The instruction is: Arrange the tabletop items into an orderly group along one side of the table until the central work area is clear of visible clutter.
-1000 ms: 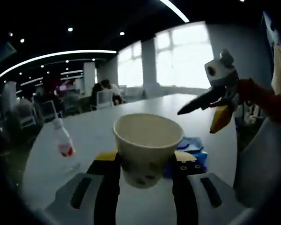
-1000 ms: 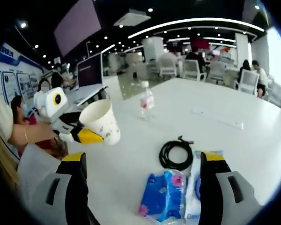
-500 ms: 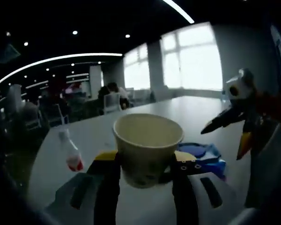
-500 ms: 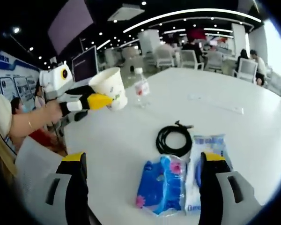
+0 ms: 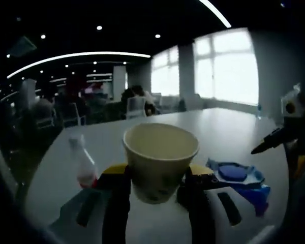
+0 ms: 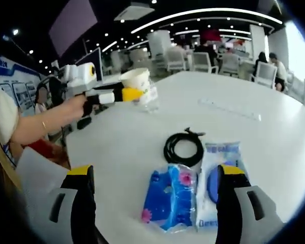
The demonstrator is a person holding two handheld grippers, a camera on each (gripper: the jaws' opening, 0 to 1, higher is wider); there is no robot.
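Carried farther across the table [image 6: 274,132] toward the bottle [image 5: 84,165], the paper cup [image 5: 160,160] stays clamped in the left gripper [image 5: 155,185] (right gripper [image 6: 155,203] gapes, unladen).

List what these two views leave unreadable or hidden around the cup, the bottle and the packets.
- Paper cup base: left gripper view, covered by the left tool.
- Water bottle: right gripper view, mostly behind the cup; label unreadable in either view.
- Blue packet and white packet: right gripper view, print too small and blurred.
- Coiled black cable: plug type too small to tell.
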